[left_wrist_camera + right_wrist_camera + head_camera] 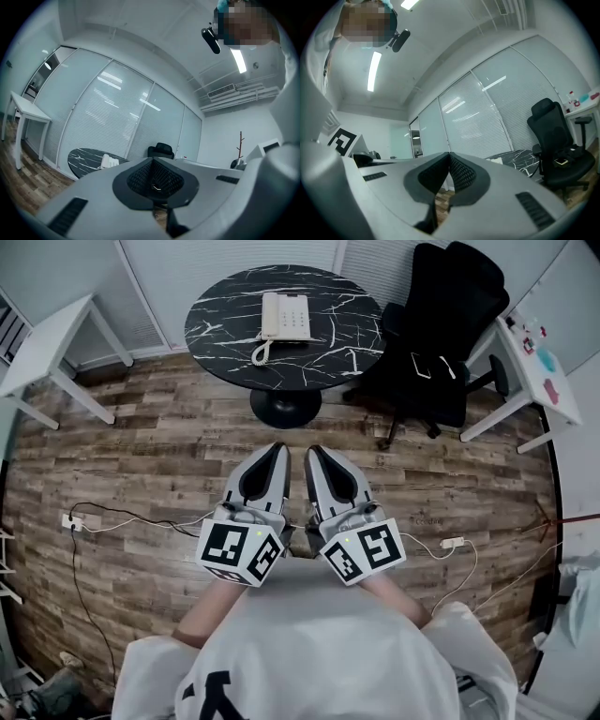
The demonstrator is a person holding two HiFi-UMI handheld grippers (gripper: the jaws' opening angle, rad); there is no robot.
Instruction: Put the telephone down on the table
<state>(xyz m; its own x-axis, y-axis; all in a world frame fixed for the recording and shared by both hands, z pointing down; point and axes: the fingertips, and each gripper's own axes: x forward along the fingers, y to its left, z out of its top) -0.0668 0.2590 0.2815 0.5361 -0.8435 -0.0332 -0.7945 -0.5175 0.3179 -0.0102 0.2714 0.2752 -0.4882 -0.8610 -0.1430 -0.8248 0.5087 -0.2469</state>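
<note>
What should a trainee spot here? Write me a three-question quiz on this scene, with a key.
1. True or false: the telephone lies on the round table.
2. In the head view, what stands just right of that table? A: a black office chair. B: a sofa. C: a fridge.
3. Fill in: the jaws of the left gripper and the right gripper are both ____, with nothing between them.
Key: 1 true; 2 A; 3 shut.

telephone: on round table (cord coiled) | left gripper, right gripper: side by side, jaws together
</note>
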